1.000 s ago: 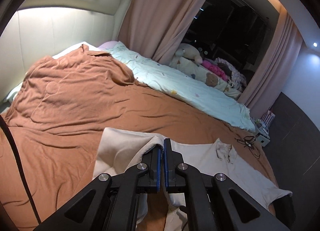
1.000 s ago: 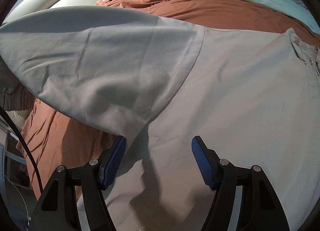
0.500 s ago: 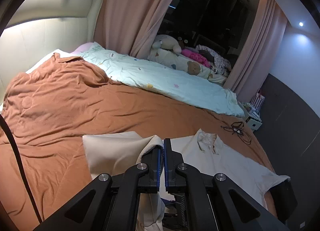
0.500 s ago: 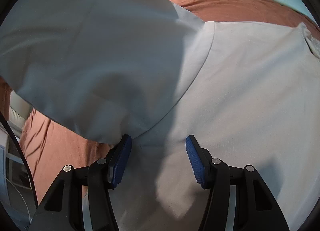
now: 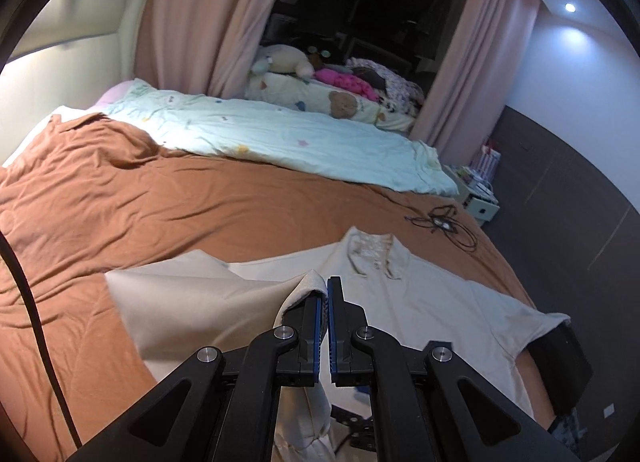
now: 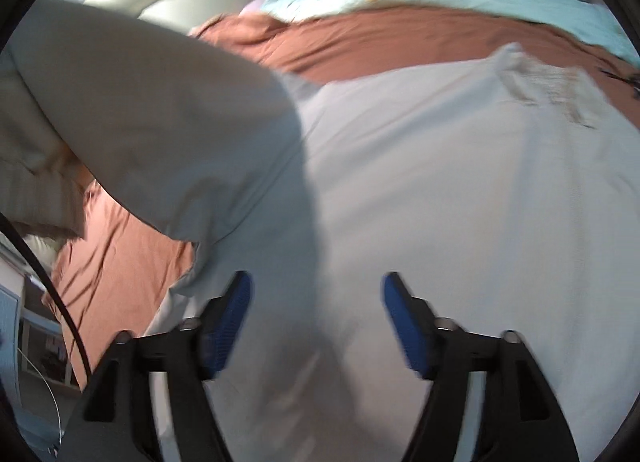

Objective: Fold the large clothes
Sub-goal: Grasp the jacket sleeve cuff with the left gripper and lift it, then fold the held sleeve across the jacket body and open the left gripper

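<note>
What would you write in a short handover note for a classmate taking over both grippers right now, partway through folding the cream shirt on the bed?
Left gripper: shut on a fold of the cream shirt, holding its left side lifted.
Right gripper: jaws opening, nothing pinched; it hangs over the shirt's body.
Shirt: spread collar-away on the brown bedspread, far sleeve flat.
Done: one side picked up and partly carried over the body.
Left: lay that side down, smooth it, fold the other side in, then fold lengthwise.
</note>
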`<state>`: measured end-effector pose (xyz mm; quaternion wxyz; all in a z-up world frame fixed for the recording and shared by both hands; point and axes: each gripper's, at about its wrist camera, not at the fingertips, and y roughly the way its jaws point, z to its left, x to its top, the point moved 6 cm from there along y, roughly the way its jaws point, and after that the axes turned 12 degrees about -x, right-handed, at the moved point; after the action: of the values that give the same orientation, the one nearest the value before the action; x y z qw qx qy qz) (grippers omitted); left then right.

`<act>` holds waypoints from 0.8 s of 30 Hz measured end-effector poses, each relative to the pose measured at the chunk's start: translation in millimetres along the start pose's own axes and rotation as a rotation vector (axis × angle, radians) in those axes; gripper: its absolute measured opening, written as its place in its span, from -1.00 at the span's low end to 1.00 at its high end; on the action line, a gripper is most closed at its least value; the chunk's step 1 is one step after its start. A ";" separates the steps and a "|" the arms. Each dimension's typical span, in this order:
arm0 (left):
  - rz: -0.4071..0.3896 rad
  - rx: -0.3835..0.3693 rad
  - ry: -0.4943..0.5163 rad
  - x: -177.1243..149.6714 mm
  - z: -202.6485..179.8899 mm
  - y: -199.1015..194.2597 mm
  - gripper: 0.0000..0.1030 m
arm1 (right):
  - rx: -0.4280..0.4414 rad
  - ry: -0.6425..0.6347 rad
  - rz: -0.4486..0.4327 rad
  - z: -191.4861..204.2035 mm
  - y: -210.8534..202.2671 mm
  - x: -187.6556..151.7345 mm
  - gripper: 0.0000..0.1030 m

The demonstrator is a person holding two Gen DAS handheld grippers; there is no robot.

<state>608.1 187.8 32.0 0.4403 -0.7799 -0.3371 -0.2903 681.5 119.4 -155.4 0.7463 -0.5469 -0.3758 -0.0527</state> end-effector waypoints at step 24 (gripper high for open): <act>0.402 -0.225 -0.088 -113.3 -70.4 102.7 1.00 | -0.172 0.135 -0.101 -76.8 -138.3 -75.6 0.57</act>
<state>608.9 55.5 -72.2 0.3845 -0.8875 -0.1593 -0.1981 598.7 -26.3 -103.9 0.7166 -0.5845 -0.3456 -0.1591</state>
